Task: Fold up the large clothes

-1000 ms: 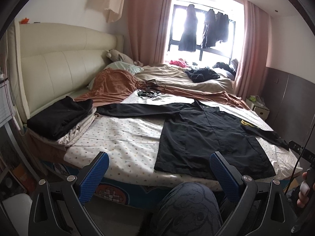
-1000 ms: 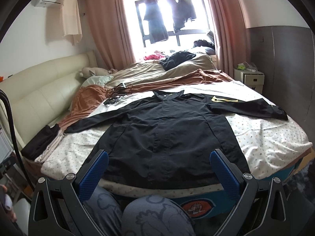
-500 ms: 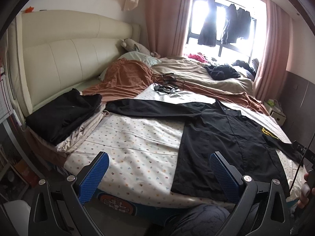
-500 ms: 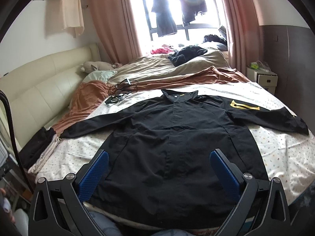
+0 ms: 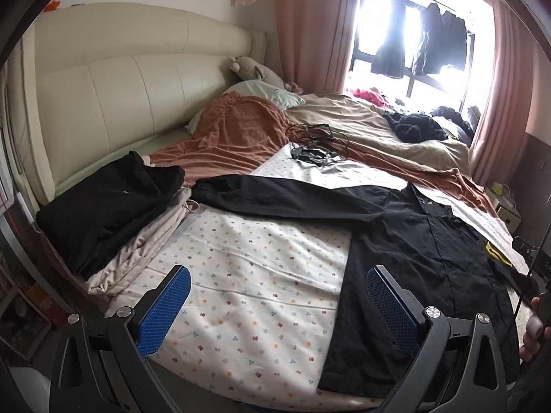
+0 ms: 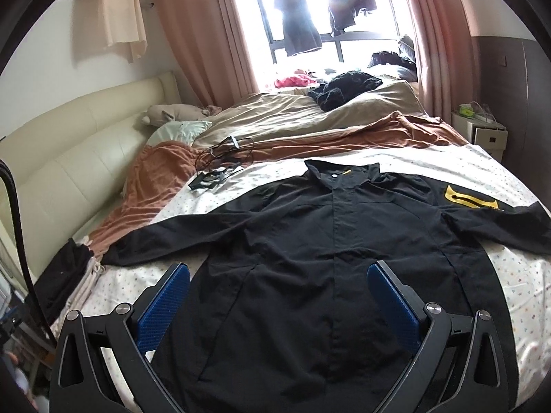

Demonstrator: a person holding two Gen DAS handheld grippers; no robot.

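A large black jacket point(image 6: 327, 251) with a yellow patch on one sleeve lies spread flat, front up, on the patterned sheet of the bed point(image 5: 248, 268). Both sleeves stretch out to the sides. In the left wrist view the jacket point(image 5: 423, 258) fills the right half, with its left sleeve reaching across the sheet. My left gripper point(image 5: 279, 303) is open and empty above the sheet, beside the jacket's left hem. My right gripper point(image 6: 279, 303) is open and empty above the jacket's lower body.
A stack of folded clothes, black on beige point(image 5: 110, 206), sits at the bed's left edge. Tangled cables point(image 5: 316, 144) lie beyond the jacket. Brown and tan blankets point(image 6: 310, 120), pillows and a black garment cover the far bed. A nightstand point(image 6: 482, 130) stands at right.
Both grippers have moved forward and over the bed. The knees seen earlier below have dropped out of view. Both grippers stay open.
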